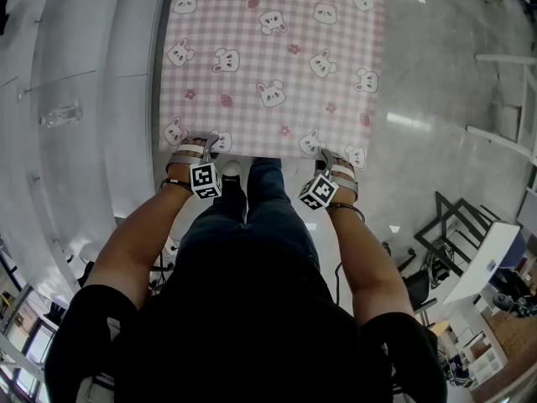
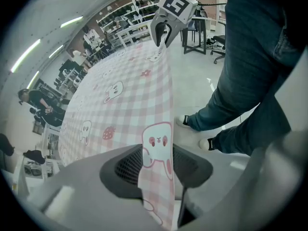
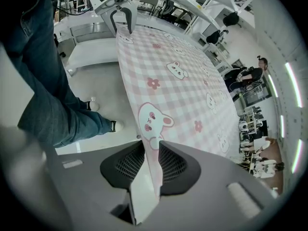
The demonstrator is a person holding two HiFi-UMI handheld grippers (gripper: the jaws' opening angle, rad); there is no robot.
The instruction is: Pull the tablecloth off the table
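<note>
A pink checked tablecloth (image 1: 273, 57) printed with bunnies and strawberries lies spread flat over the table, which it hides. My left gripper (image 1: 200, 143) is shut on the cloth's near left corner, and my right gripper (image 1: 330, 159) is shut on its near right corner. In the left gripper view the cloth (image 2: 144, 85) runs edge-on into my left gripper (image 2: 156, 165), with the right gripper (image 2: 168, 20) holding the far corner. The right gripper view mirrors this: the cloth (image 3: 168, 76) is pinched in my right gripper (image 3: 147, 160), and the left gripper (image 3: 120, 11) grips the far end.
The person's jeans legs (image 1: 252, 200) and shoes (image 3: 103, 124) stand close behind the near edge. A long white bench (image 1: 75, 99) with a clear bottle (image 1: 63, 114) runs along the left. Black chair frames (image 1: 449, 225) and shelving stand at the right. People (image 3: 250, 76) stand in the background.
</note>
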